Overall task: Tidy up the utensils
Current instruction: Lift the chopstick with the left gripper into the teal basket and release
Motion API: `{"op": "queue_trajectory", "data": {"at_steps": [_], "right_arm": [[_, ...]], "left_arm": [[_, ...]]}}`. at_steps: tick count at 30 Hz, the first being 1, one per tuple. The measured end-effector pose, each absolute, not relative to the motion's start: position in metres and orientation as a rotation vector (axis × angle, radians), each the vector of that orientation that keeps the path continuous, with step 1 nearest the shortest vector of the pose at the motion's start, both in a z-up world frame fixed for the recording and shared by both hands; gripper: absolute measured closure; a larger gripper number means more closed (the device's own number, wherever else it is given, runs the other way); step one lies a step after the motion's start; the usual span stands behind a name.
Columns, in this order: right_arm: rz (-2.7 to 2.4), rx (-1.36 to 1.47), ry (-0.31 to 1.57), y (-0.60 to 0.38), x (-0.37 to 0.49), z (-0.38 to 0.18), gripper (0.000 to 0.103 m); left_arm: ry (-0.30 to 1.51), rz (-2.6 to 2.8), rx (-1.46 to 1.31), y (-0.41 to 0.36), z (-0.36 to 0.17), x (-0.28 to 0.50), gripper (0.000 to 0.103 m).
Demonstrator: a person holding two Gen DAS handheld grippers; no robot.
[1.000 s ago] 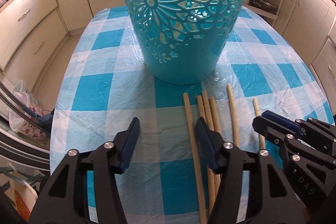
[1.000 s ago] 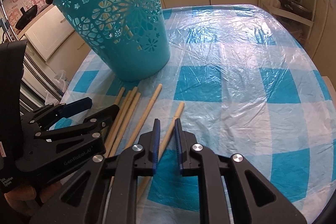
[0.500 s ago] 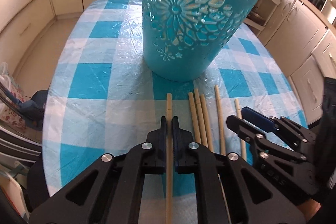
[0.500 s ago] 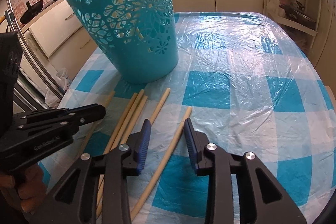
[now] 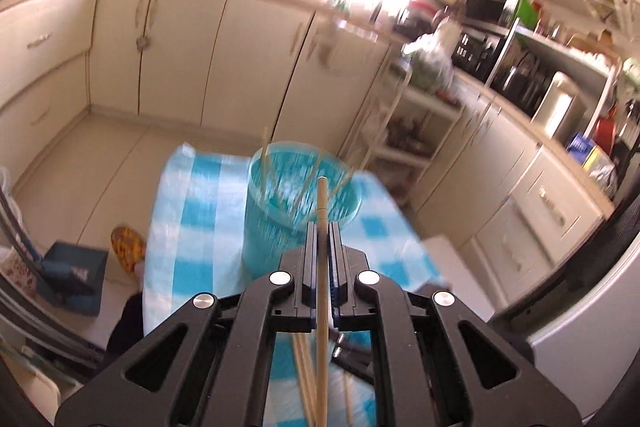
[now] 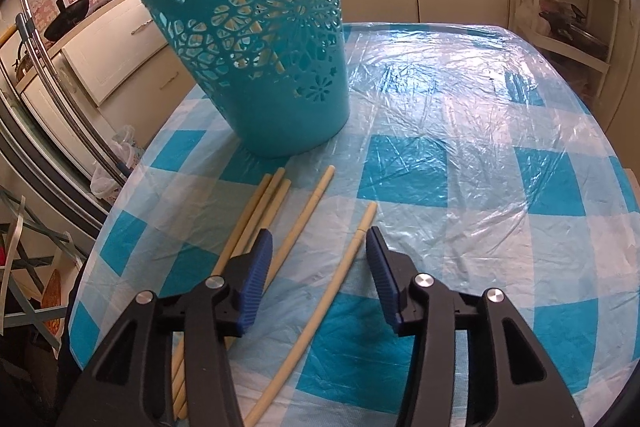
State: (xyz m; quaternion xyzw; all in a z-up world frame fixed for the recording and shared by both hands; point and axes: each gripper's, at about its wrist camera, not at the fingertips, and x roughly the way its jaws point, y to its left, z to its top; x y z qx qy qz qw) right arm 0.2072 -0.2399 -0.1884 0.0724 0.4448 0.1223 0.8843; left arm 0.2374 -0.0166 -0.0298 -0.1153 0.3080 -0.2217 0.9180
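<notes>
1. The left gripper (image 5: 321, 227) is clenched on one chopstick (image 5: 322, 211), raised high above the teal basket (image 5: 280, 211); only this view shows sticks standing inside it.
2. The right gripper (image 6: 320, 251) is spread wide, straddling a chopstick on the table (image 6: 344, 267), with four more (image 6: 260, 211) lying alongside on the checked tablecloth (image 6: 480, 187).

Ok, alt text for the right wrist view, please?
The open right gripper hovers low over a chopstick on the blue-checked tablecloth. Four more chopsticks lie to its left, before the upright teal cutout basket.
</notes>
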Motion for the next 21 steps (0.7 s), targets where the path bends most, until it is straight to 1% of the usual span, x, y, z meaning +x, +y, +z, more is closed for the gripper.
{"op": "queue_trajectory", "data": {"at_steps": [5,10,16,21], "right_arm": [[0.264,0.153,0.926,-0.24,0.208,-0.188,0.049],[0.269,0.162,0.925,-0.241,0.207,-0.188,0.048],[0.271,0.16,0.926,-0.24,0.208,-0.188,0.046],[0.27,0.16,0.926,-0.239,0.208,-0.188,0.045]], "left_arm": [[0.421,-0.408,-0.244,-0.026,0.016,0.253,0.098],[0.31,-0.316,-0.246,-0.041,0.034,0.292,0.098],[0.245,-0.207,-0.27,-0.059,0.022,0.346,0.098],[0.269,-0.166,-0.26,-0.072,-0.009,0.374,0.098]]}}
